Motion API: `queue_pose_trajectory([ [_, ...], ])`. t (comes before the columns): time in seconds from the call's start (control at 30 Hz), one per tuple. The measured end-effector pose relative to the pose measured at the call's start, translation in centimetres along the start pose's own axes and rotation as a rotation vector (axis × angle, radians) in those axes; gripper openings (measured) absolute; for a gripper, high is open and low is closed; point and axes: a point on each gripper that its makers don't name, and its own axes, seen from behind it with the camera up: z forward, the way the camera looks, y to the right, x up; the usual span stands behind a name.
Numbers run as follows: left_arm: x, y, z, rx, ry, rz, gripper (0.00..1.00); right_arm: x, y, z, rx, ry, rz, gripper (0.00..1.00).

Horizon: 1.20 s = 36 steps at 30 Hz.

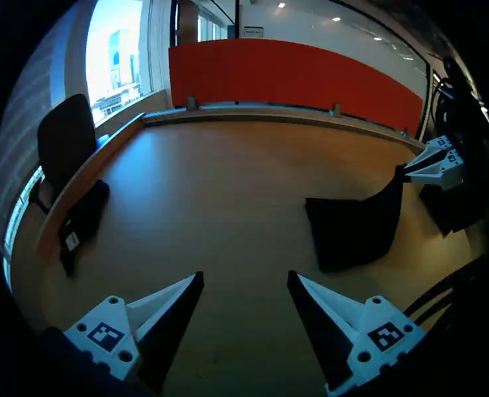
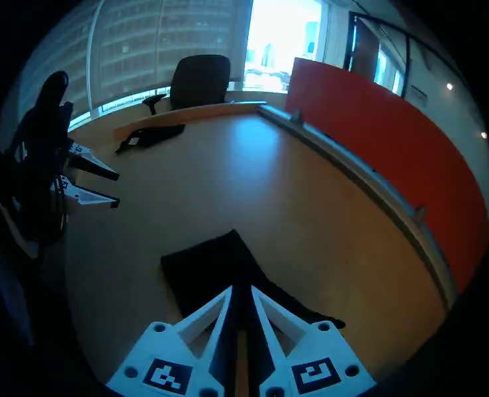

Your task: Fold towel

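Your right gripper (image 2: 242,291) is pinched narrow on the dark towel (image 2: 204,271), one edge lifted; left gripper (image 1: 244,274) spread wide above the table (image 1: 231,185).

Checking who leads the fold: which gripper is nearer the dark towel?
Right. The right gripper is shut on an edge of the towel; the left gripper hangs open, apart from it.

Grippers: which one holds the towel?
The right gripper, shut on the towel at its lifted edge; the left gripper hangs open over the desk.
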Motion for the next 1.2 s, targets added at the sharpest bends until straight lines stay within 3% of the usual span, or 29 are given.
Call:
queue_pose_trajectory([
  [0.37, -0.9, 0.0, -0.5, -0.011, 0.032, -0.025, 0.94, 0.7, -3.5, 4.5, 0.099, -0.042, -0.022, 0.05],
  [0.77, -1.8, -0.4, -0.7, -0.005, 0.034, -0.033, 0.94, -0.7, -7.9, 9.7, 0.221, -0.12, -0.006, 0.05],
  [1.0, -2.0, -1.0, -0.8, 0.004, 0.028, -0.026, 0.94, -1.8, -8.8, 10.8, 0.245, -0.15, 0.022, 0.07],
  [1.1, -2.1, -1.1, -0.8, 0.005, 0.026, -0.029, 0.94, -1.9, -8.7, 10.6, 0.246, -0.15, 0.032, 0.13],
  [1.2, -2.1, -1.2, -0.8, 0.005, 0.024, -0.031, 0.94, -2.0, -8.6, 10.4, 0.246, -0.148, 0.041, 0.32],
])
